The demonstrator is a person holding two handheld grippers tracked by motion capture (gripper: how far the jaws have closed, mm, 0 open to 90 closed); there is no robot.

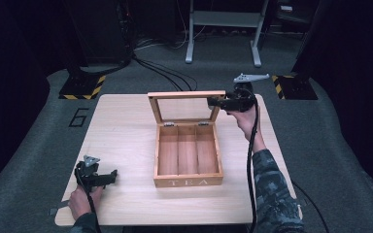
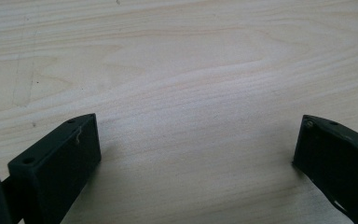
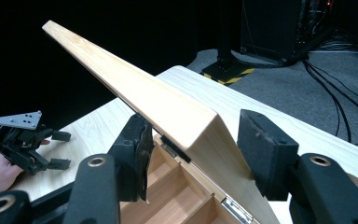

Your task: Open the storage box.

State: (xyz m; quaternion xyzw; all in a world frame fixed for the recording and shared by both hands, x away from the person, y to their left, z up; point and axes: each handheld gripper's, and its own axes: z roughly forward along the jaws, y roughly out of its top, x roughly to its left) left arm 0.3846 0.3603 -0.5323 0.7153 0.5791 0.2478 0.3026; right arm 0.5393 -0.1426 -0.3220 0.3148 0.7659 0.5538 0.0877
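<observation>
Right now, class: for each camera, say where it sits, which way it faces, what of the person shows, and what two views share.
High view: above the person's side, looking forward and down on the table and tea box; both forearms show.
Left gripper view: on the left gripper, facing bare tabletop between open jaws.
Right gripper view: on the right gripper, jaws either side of the lid.
Shared: the high and right gripper views both show the lid.

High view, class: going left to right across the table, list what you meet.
left gripper → tea box → right gripper, at the corner of the raised lid
</observation>
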